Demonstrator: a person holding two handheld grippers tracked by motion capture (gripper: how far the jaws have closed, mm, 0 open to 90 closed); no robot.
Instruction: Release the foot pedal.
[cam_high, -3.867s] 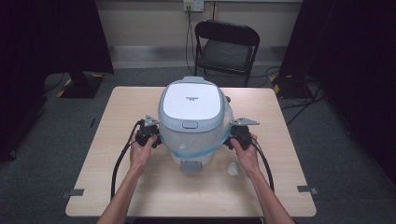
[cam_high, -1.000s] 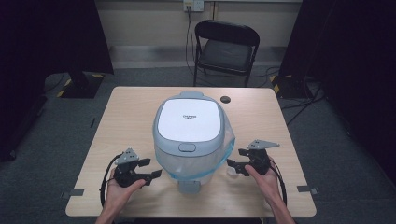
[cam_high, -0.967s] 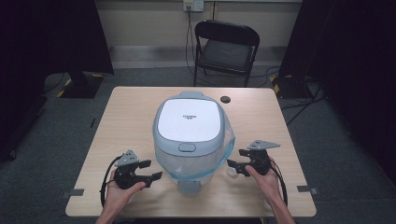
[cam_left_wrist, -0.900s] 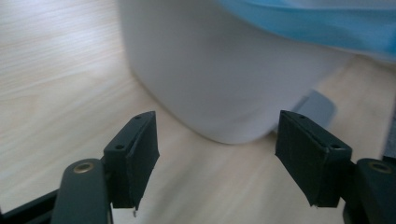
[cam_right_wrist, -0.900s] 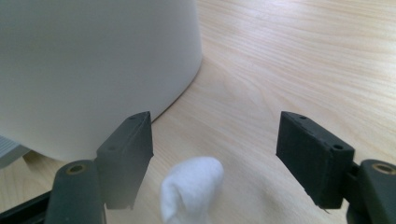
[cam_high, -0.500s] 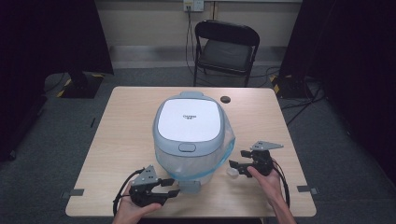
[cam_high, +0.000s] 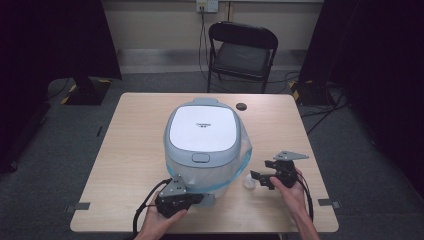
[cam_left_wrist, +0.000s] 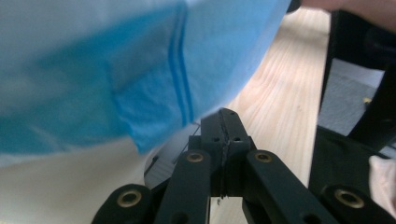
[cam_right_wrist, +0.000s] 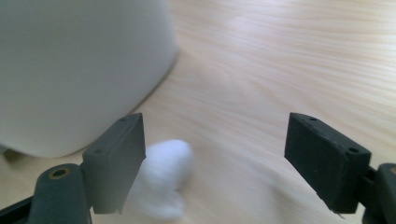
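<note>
High view: the left gripper (cam_high: 197, 199) has slid from the table's 8 o'clock corner to the 6 o'clock edge, under the front of the rice cooker (cam_high: 202, 135), where the blue plastic bag (cam_high: 235, 172) hangs. The right gripper (cam_high: 256, 179) waits at 4 o'clock beside a white cotton wad (cam_high: 248, 182). The wooden table (cam_high: 125, 150) stands on grey carpet, a black folding chair (cam_high: 242, 50) at 12 o'clock.

Left gripper view: its jaws have just closed together right at the bag's hem; whether they pinch film I cannot tell. Probably a grab to pull the bag.

Right gripper view: jaws apart, just widened, nothing between them.
</note>
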